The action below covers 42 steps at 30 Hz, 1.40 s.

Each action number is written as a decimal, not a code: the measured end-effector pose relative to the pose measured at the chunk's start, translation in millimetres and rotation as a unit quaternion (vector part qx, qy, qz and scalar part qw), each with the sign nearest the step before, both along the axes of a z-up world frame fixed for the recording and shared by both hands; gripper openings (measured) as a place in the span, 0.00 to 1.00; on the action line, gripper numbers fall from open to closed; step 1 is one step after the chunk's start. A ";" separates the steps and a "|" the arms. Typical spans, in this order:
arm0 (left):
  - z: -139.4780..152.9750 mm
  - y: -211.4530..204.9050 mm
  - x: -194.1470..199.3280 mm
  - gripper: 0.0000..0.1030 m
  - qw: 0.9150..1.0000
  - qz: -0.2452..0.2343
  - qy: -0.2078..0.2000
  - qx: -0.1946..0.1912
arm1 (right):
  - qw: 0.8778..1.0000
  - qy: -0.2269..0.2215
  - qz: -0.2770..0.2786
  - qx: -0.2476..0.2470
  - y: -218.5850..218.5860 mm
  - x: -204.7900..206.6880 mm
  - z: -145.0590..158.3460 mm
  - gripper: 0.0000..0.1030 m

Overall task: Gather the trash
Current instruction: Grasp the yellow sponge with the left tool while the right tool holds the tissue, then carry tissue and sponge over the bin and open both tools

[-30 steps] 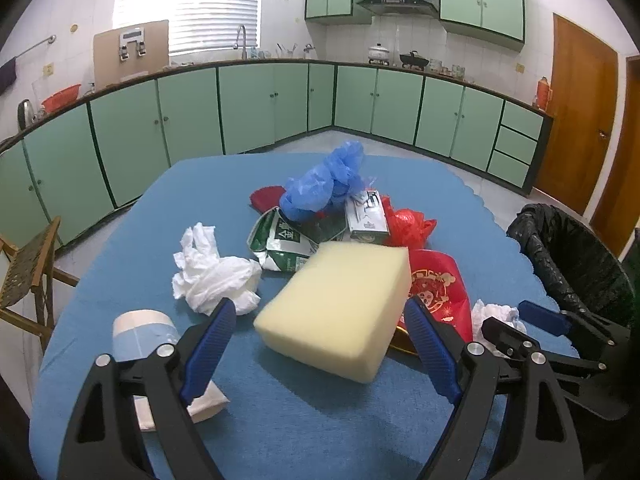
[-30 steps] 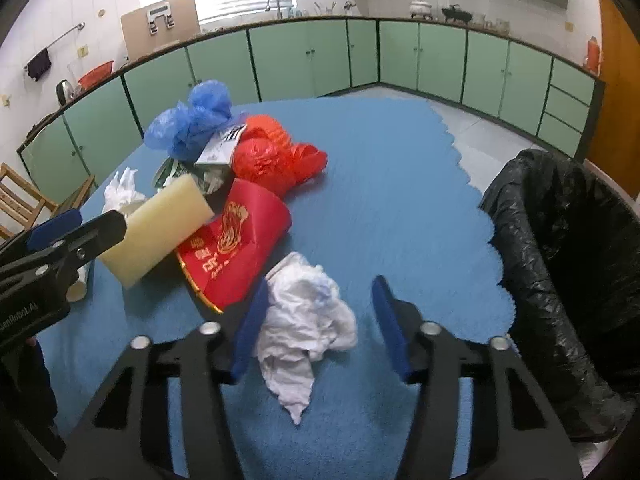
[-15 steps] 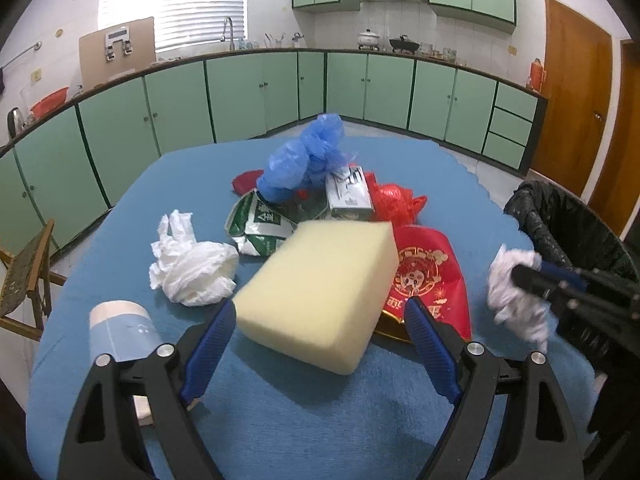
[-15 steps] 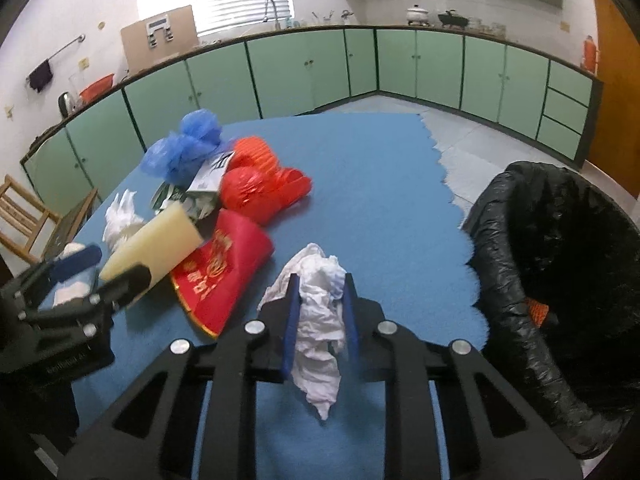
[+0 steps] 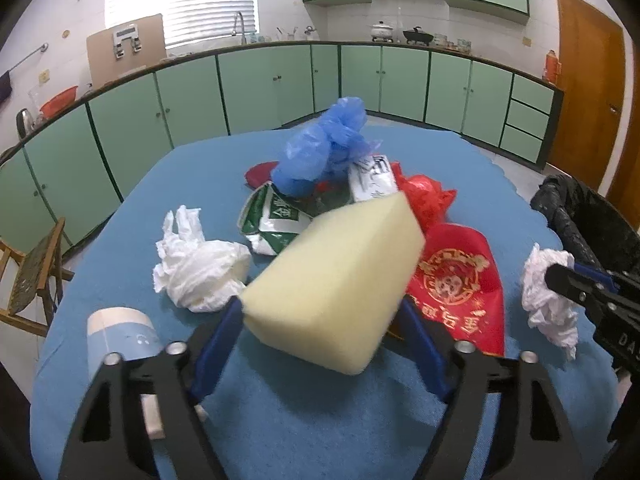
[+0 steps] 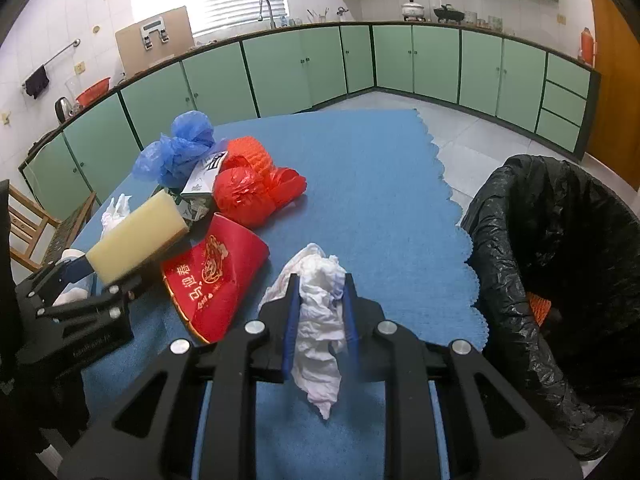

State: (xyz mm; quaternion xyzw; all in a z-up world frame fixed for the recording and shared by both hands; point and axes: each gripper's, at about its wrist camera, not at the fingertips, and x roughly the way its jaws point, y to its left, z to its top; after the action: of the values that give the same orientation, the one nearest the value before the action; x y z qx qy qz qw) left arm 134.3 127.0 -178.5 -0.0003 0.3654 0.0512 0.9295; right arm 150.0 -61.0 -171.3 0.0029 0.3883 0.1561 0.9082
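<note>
Lifted now, sponge [image 5: 336,280] in left jaws; right jaws clamp tissue [image 6: 320,312]; bin [image 6: 560,280] holds orange scrap [image 6: 540,306].

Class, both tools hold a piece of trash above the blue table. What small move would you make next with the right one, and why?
Probably carry the right tool to the right, over the black bin bag, before opening it. It is shut on the crumpled tissue, which hangs over the blue tablecloth, not over the bag's open mouth. The left tool grips the yellow sponge and can follow.
</note>
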 end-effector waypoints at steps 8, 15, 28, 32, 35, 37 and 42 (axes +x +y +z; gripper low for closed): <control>16.1 8.9 -2.2 0.50 1.000 0.006 -0.016 -0.020 | 1.000 -0.007 0.002 0.005 0.5 -0.4 7.7 0.19; 36.3 5.6 -8.1 0.47 0.999 0.007 -0.035 -0.026 | 1.000 -0.025 0.005 0.014 0.3 -2.3 30.0 0.19; 69.1 -5.5 -13.0 0.45 0.998 0.003 -0.064 -0.026 | 0.998 -0.056 -0.008 0.027 -12.8 -6.7 74.0 0.19; 76.7 -13.3 -12.1 0.45 0.997 -0.005 -0.071 -0.029 | 0.997 -0.069 -0.011 0.029 -18.6 -8.4 86.4 0.19; 81.4 -19.1 -10.6 0.45 0.997 -0.012 -0.075 -0.032 | 0.996 -0.080 -0.015 0.028 -25.1 -10.8 95.8 0.19; 84.3 -24.1 -8.4 0.45 0.996 -0.017 -0.078 -0.034 | 0.996 -0.085 -0.019 0.028 -30.8 -11.5 99.7 0.19; 91.2 -42.4 -4.0 0.45 0.995 -0.042 -0.085 -0.037 | 0.994 -0.096 -0.043 0.038 -56.3 -13.7 111.0 0.19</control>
State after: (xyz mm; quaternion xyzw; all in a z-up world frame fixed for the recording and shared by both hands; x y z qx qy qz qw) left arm 130.3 84.6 -87.3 -0.0239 0.2860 -0.0012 0.9579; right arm 136.3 -117.3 -60.3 0.0395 0.2927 0.1310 0.9464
